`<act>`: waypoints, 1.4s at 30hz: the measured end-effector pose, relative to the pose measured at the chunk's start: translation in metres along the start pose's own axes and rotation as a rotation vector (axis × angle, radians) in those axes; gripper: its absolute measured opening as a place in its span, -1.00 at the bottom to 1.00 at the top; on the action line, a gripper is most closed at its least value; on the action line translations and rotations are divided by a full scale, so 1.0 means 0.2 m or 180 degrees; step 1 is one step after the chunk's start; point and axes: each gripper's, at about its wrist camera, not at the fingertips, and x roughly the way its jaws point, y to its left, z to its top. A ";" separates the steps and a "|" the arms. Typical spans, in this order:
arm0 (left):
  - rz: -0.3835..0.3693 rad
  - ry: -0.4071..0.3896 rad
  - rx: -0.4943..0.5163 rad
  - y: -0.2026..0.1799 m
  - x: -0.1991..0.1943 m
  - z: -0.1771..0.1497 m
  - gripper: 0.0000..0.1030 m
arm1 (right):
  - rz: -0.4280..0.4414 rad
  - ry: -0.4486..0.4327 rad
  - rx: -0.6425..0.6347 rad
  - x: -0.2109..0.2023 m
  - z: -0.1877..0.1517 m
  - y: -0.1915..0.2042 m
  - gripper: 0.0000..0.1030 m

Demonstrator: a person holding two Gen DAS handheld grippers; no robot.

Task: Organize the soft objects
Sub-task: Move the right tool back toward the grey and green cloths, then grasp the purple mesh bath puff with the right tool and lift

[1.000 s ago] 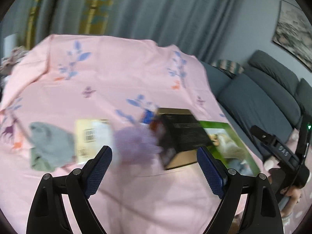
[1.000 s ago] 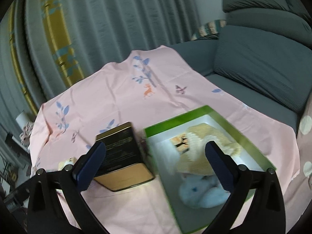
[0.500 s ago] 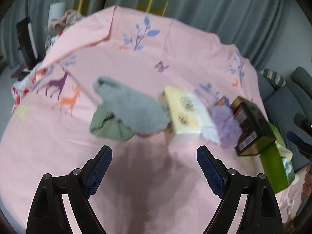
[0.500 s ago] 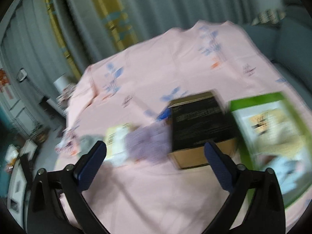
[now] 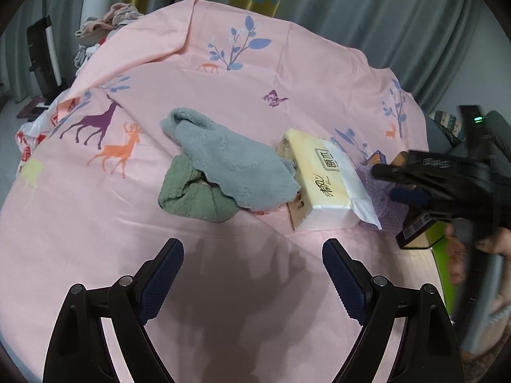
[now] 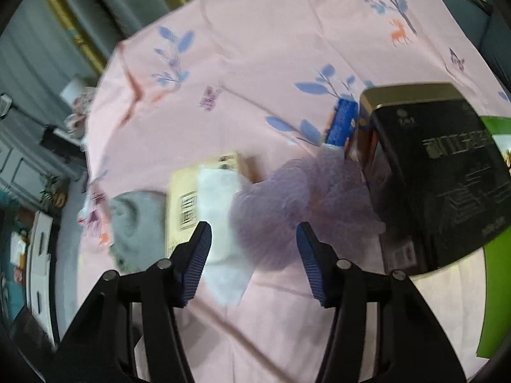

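Observation:
A grey towel (image 5: 230,162) lies over a green cloth (image 5: 191,198) on the pink sheet. A yellow tissue pack (image 5: 322,182) lies to their right. A purple mesh pouf (image 6: 287,204) sits between the tissue pack (image 6: 204,204) and a black box (image 6: 437,172). My left gripper (image 5: 252,277) is open and empty, short of the towels. My right gripper (image 6: 254,245) is open with its jaws on either side of the pouf's near edge, not closed on it. It also shows in the left wrist view (image 5: 412,185) over the pouf (image 5: 380,201).
A green tray's (image 6: 495,293) edge shows right of the black box (image 5: 418,229). A small blue item (image 6: 341,121) lies behind the pouf. Clothes (image 5: 105,22) are piled at the sheet's far left corner. Curtains hang behind.
My left gripper has swung left from the box and tray toward the towels. My right gripper has swung left from the tray to the pouf and narrowed its opening.

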 end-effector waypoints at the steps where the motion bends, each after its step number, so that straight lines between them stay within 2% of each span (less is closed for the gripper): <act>1: -0.0016 -0.0001 -0.0002 0.00 0.00 0.00 0.73 | -0.0046 0.0026 0.0001 0.03 0.01 -0.01 0.02; 2: -0.0026 -0.0003 0.0001 0.00 -0.01 0.00 0.73 | -0.0063 0.0055 -0.0001 0.05 0.01 -0.01 -0.14; 5: -0.0049 0.0000 0.0011 0.00 -0.01 0.01 0.73 | -0.0010 0.0071 -0.0013 0.08 0.00 -0.03 -0.94; 12: -0.0062 0.0041 0.0010 0.00 0.00 0.01 0.73 | 0.0264 -0.0130 -0.0029 -0.09 -0.05 -0.08 -0.94; 19: -0.0070 0.0062 0.0001 0.01 -0.01 0.00 0.72 | 0.0612 -0.0498 -0.0234 -0.49 -0.14 -0.07 -0.94; 23: -0.0108 0.0076 -0.0067 0.03 -0.02 0.00 0.72 | 0.0771 -0.0530 -0.0366 -0.61 -0.22 -0.06 -0.93; 25: -0.0110 0.0086 -0.0092 0.04 -0.01 0.00 0.73 | 0.0796 -0.0481 -0.0390 -0.59 -0.25 -0.06 -0.88; 28: -0.0118 0.0111 -0.0109 0.05 -0.01 0.00 0.73 | 0.0601 -0.0286 -0.0258 -0.49 -0.25 -0.08 -0.76; 29: -0.0121 0.0117 -0.0112 0.05 -0.01 -0.01 0.72 | 0.0498 -0.0262 -0.0209 -0.45 -0.24 -0.09 -0.57; 30: -0.0121 0.0122 -0.0110 0.04 -0.01 -0.01 0.73 | 0.0443 -0.0259 -0.0167 -0.41 -0.24 -0.09 -0.13; 32: -0.0114 0.0130 -0.0092 0.04 -0.02 -0.01 0.73 | 0.0406 -0.0249 -0.0026 -0.34 -0.23 -0.10 0.45; 36: -0.0114 0.0147 -0.0092 0.04 -0.01 -0.01 0.73 | 0.0473 -0.0086 0.0107 -0.19 -0.19 -0.11 0.45; 38: -0.0114 0.0157 -0.0087 0.04 -0.01 -0.01 0.72 | 0.0421 0.0006 0.0097 -0.10 -0.18 -0.10 0.43; 40: -0.0102 0.0165 -0.0073 0.04 0.00 -0.01 0.73 | 0.0351 0.0058 0.0037 -0.02 -0.20 -0.09 0.13; 41: -0.0098 0.0168 -0.0066 0.04 0.00 -0.01 0.73 | 0.0353 0.0095 0.0002 0.01 -0.20 -0.09 -0.43; 42: -0.0093 0.0168 -0.0065 0.04 0.00 -0.01 0.72 | 0.0378 0.0145 -0.0016 0.03 -0.21 -0.09 -0.77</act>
